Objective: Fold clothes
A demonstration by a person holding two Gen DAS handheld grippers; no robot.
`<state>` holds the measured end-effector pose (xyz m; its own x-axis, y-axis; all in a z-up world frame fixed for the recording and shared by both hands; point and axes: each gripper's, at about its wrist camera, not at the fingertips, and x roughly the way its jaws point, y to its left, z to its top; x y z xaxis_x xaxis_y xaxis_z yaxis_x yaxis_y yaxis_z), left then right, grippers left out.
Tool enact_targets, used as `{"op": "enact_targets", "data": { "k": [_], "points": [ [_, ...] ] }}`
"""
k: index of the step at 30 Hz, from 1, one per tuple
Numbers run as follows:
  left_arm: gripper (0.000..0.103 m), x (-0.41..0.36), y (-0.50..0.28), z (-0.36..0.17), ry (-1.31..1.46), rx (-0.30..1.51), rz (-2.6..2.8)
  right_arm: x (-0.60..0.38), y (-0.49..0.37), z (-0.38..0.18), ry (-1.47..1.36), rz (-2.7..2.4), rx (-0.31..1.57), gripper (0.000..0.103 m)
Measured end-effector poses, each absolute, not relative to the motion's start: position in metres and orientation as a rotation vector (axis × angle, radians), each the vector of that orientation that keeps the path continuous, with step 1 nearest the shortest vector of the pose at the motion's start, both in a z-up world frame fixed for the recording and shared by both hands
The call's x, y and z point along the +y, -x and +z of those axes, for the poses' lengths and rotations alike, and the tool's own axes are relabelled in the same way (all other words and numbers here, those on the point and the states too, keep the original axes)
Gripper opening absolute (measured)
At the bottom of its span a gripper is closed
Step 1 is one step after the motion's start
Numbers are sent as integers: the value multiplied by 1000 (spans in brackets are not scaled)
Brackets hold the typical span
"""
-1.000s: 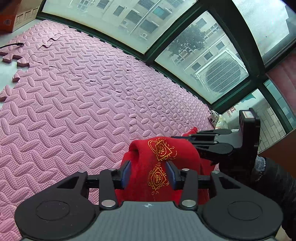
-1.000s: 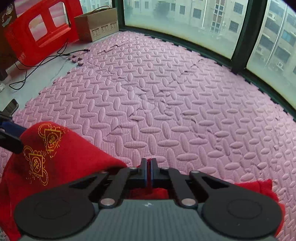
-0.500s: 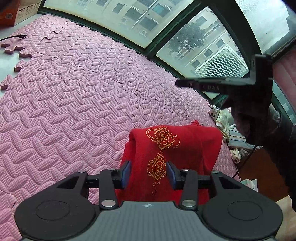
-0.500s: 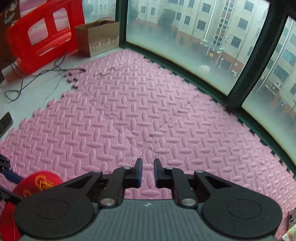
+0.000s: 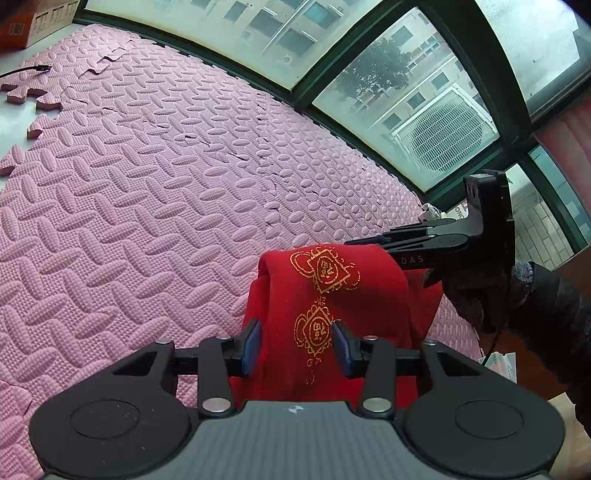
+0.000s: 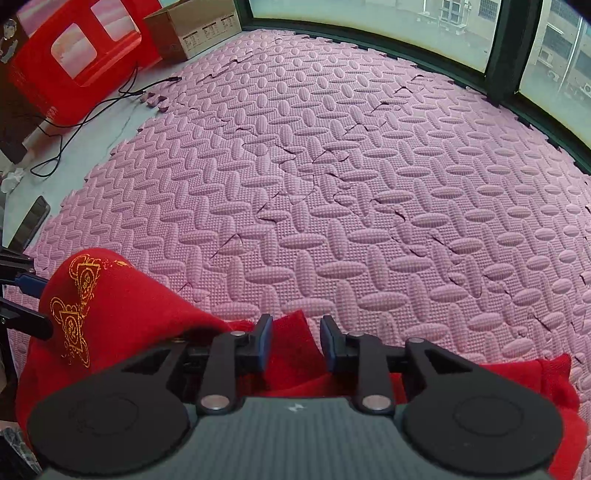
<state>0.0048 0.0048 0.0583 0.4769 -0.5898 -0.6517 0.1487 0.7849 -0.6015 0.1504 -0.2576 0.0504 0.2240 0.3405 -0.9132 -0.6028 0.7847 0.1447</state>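
pink foam floor mat [image 6: 369,184] by big windows. the red garment [image 5: 325,295] hangs bunched above it, pinched in the left tongs [image 5: 295,343]. the right tongs [image 6: 295,343] are opening over another fold, pads not pressing. no neat fold yet; most of the folding looks left.

The lower part of the red garment [image 5: 332,295] is hidden behind the left gripper [image 5: 295,343] body, so how far it hangs cannot be told. In the right wrist view the right gripper [image 6: 295,341] covers the cloth's middle, and the frame's bottom edge cuts it off. The cardboard box [image 6: 192,29] labels are too small to read. The red plastic frame [image 6: 55,66] runs off the edge.
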Motion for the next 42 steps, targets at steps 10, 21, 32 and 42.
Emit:
{"op": "enact_targets", "data": {
  "k": [10, 21, 32, 42],
  "points": [
    [45, 2, -4, 58, 497, 981, -485, -239, -137, 59, 409, 653, 1095, 2],
    [44, 0, -2, 57, 485, 991, -487, -202, -168, 164, 467, 513, 576, 3],
    [45, 5, 0, 55, 464, 1009, -444, -230, -147, 154, 485, 491, 698, 22],
    [34, 17, 14, 44, 427, 1080, -322, -320, -52, 76, 302, 411, 910, 34]
  ]
}}
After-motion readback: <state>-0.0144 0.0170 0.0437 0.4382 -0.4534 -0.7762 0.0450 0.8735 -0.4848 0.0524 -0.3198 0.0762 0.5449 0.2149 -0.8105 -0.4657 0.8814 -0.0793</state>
